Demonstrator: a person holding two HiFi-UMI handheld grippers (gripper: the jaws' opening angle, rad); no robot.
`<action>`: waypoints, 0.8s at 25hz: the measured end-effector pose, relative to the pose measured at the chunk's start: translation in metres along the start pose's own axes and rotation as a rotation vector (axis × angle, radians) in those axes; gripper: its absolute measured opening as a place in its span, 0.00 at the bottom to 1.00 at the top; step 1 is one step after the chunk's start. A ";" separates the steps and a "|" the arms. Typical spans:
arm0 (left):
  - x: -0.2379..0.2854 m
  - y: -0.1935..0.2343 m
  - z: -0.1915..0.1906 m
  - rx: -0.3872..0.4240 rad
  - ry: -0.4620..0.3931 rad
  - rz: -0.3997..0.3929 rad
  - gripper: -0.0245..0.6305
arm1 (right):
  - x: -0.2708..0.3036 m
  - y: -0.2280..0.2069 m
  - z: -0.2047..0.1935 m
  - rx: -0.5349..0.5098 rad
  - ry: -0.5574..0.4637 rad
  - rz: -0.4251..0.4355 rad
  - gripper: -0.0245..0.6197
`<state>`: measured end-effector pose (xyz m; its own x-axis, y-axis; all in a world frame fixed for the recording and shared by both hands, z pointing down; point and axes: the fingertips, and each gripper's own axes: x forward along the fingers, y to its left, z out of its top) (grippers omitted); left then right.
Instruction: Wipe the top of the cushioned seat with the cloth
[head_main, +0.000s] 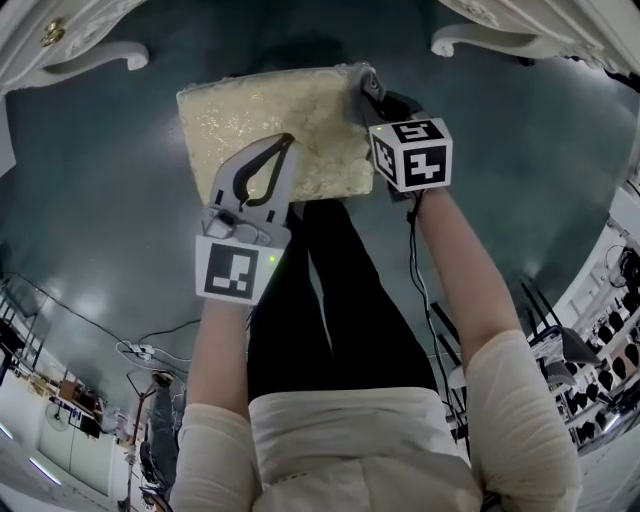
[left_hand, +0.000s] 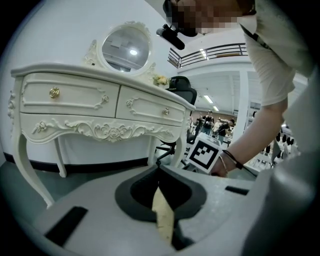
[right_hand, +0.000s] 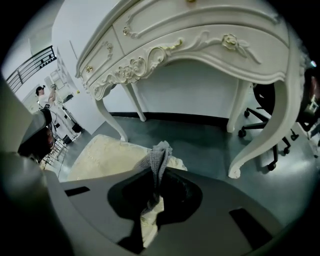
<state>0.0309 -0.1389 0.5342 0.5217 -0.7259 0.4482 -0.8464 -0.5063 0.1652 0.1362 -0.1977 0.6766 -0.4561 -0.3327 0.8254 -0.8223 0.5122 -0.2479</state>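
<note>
The left tool (head_main: 289, 140) is held with its jaws together and nothing gripped, over the near edge of the one cushioned seat (head_main: 250, 115). The right tool (head_main: 364, 86) is clamped on the one grey cloth (right_hand: 159, 156), at the seat's far right corner. Two tools are counted.

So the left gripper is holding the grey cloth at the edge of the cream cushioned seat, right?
Not quite. The right gripper, not the left gripper, pinches the grey cloth; the right gripper view shows it between the jaws. It is indeed at the cushioned seat's edge.
</note>
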 end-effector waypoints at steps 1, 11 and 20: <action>0.002 -0.002 -0.001 0.005 0.002 -0.005 0.04 | 0.000 -0.004 -0.003 0.006 0.003 -0.007 0.08; -0.008 -0.008 0.010 0.032 -0.003 -0.009 0.04 | -0.020 -0.022 -0.011 -0.022 0.053 -0.085 0.08; -0.072 0.018 0.000 0.012 -0.011 0.018 0.04 | -0.035 0.072 0.014 -0.055 0.017 -0.001 0.08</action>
<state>-0.0214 -0.0956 0.5051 0.5076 -0.7398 0.4416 -0.8543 -0.4987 0.1466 0.0887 -0.1602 0.6228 -0.4490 -0.3204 0.8341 -0.8027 0.5547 -0.2190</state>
